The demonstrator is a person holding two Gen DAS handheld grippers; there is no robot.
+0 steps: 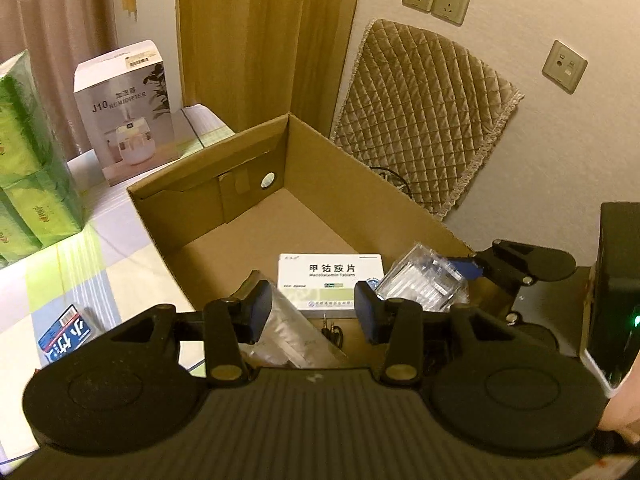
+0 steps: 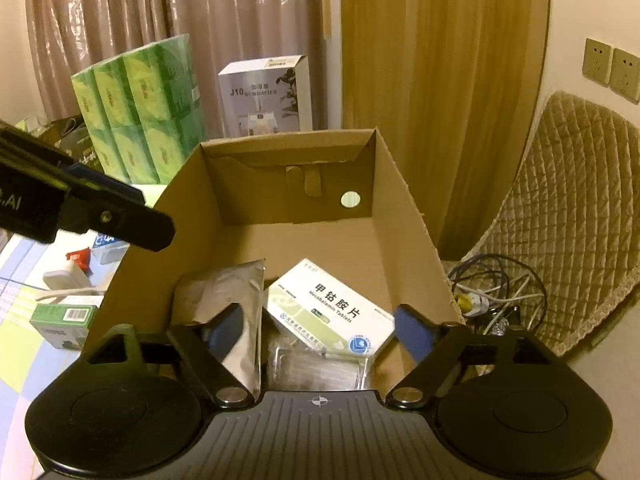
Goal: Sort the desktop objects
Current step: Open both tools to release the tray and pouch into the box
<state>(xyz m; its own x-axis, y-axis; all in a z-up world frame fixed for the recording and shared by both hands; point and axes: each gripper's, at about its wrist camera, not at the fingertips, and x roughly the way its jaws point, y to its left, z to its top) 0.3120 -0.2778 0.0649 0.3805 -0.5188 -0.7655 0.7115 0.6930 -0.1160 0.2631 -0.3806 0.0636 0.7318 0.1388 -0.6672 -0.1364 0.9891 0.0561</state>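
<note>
An open cardboard box (image 1: 256, 148) (image 2: 384, 184) stands on the table. Inside lie a white tablet box (image 1: 330, 280) (image 2: 332, 312), a silver foil pouch (image 1: 288, 332) (image 2: 224, 292) and a clear plastic case (image 1: 424, 280) (image 2: 316, 368). My left gripper (image 1: 312, 312) is open and empty above the box's near side. My right gripper (image 2: 316, 332) is open and empty above the clear case and tablet box. The right gripper shows in the left wrist view (image 1: 516, 264) at the box's right rim, and the left gripper shows in the right wrist view (image 2: 100, 208) at the left.
Green tissue packs (image 1: 28, 160) (image 2: 140, 112) and a humidifier box (image 1: 128, 112) (image 2: 268, 96) stand behind the cardboard box. A blue packet (image 1: 68, 332), a green box (image 2: 64, 320) and small items (image 2: 76, 268) lie on the checked tablecloth. Cables (image 2: 492, 292) and a quilted pad (image 1: 424, 112) sit right.
</note>
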